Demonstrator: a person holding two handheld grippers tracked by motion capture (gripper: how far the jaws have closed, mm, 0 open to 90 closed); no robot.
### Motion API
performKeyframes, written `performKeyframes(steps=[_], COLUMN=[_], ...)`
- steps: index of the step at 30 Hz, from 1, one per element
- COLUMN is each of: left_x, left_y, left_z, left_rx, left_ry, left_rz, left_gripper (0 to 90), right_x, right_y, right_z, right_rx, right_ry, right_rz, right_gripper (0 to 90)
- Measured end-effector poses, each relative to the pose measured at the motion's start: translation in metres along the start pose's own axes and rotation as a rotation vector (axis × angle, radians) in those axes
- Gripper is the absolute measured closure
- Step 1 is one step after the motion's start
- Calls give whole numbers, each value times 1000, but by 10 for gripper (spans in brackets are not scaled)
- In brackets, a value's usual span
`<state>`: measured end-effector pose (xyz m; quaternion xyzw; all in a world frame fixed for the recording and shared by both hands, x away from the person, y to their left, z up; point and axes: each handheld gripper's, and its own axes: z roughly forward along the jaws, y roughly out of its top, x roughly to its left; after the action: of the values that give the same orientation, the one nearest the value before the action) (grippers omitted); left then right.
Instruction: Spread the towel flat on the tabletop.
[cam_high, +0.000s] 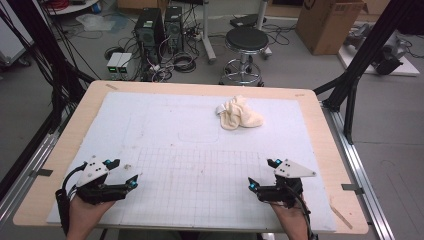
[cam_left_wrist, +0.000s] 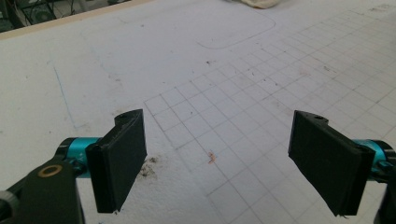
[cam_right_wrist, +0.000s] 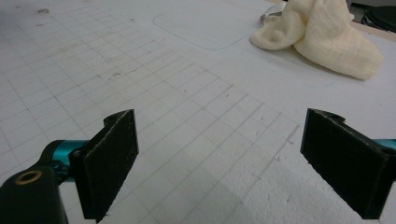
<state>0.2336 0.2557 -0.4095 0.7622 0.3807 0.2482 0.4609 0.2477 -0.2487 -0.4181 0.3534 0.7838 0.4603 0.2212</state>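
- While the person is sitting at the near edge of the table (cam_high: 60, 150), both grippers are hovering low over the white mat (cam_high: 165, 125), and the cream cloth (cam_high: 239, 114) is the thing I am measuring everything against.
- The cloth is lying crumpled in a loose heap on the mat's far half, beyond the printed grid and a little right of the middle; nothing is touching it.
- The left gripper (cam_high: 126, 174) is sitting well apart from the cloth, at the near left corner of the grid, with its jaws standing wide and nothing between them.
- In the left gripper view, that left gripper (cam_left_wrist: 217, 158) is pointing across the mat, with the cloth (cam_left_wrist: 257, 3) just peeking in at the top edge, far ahead.
- The right gripper (cam_high: 262, 173) is resting nearer the cloth than the left one, though well short of it, straight toward the person from it; its jaws are likewise spread with nothing in them.
- In the right gripper view, the right gripper (cam_right_wrist: 219, 158) is facing up the grid, and the cloth (cam_right_wrist: 322, 35) is lying ahead and off to the right of its open gap.
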Motion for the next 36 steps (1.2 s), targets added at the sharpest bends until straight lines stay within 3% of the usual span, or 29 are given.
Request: performKeyframes(steps=[36], left_x=[-3], left_y=[-1], left_z=[0], left_rx=[-6], left_ry=[-11], left_rz=[5], left_gripper=[197], right_x=[-3], right_y=[0], right_z=[1], right_rx=[-7], right_ry=[-20], right_rz=[18], right_gripper=[106])
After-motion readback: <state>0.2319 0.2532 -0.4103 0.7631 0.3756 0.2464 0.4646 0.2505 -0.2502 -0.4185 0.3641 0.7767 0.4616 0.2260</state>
